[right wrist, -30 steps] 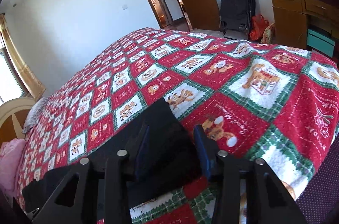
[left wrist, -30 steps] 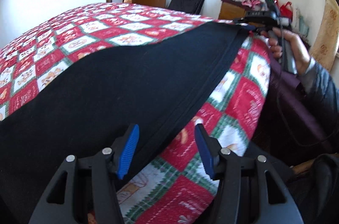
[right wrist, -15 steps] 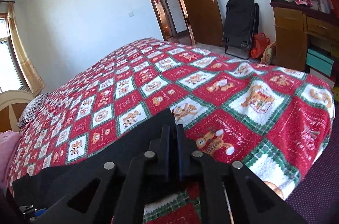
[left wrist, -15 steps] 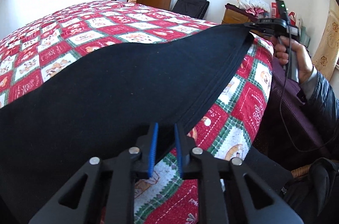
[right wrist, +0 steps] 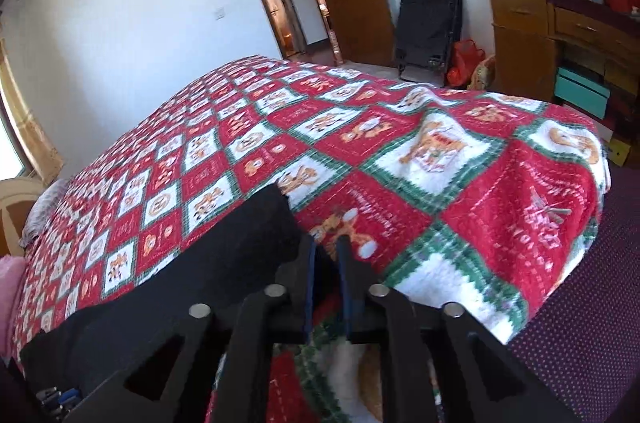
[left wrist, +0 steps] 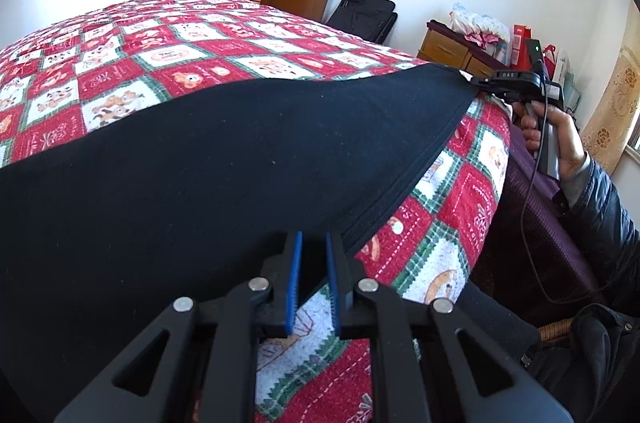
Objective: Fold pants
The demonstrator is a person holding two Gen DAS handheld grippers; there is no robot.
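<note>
Since a second ago, closed left gripper (left wrist: 311, 243) onto black pants (left wrist: 224, 159) edge; right gripper (right wrist: 327, 247) reopening at far corner.

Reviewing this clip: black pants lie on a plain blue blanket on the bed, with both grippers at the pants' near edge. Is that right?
Not quite. The blanket is not plain blue: it is a red, white and green check with cartoon animals, as both wrist views show. The rest holds: the black pants lie on it, with the left gripper and the right gripper at their near edge.
</note>
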